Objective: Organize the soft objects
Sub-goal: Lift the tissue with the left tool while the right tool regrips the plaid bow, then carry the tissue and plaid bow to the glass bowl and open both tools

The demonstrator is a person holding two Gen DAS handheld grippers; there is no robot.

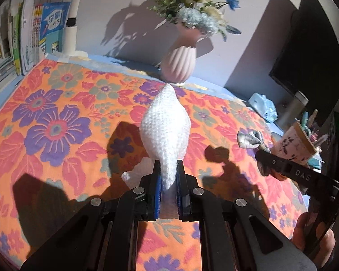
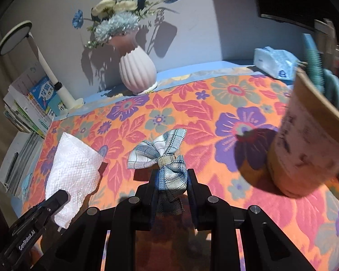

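Above a table spread with an orange floral cloth (image 1: 63, 103), the left gripper (image 1: 168, 187) is clamped tight on one end of a white paper towel (image 1: 166, 126), which stands up off the cloth and stretches toward 12 o'clock in the left wrist view, its far tip in line with a ribbed pink vase (image 1: 179, 64) of blue and cream flowers at the wall. The right gripper (image 2: 173, 187) has its jaws drawn in on a blue plaid fabric bow (image 2: 163, 151), pinching one lobe while the other lobes fan out toward 11 and 12 o'clock, above the cloth. In the right wrist view the towel hangs at 9 o'clock, a paper cup (image 2: 309, 144) of pens stands at 3 o'clock, and a tissue pack (image 2: 275, 61) lies at 1 o'clock near the wall. A white desk lamp (image 2: 43, 65) and stacked books (image 2: 31, 106) fill the 10 o'clock corner. A person's fingers (image 1: 311, 237) show at 4 o'clock in the left wrist view.
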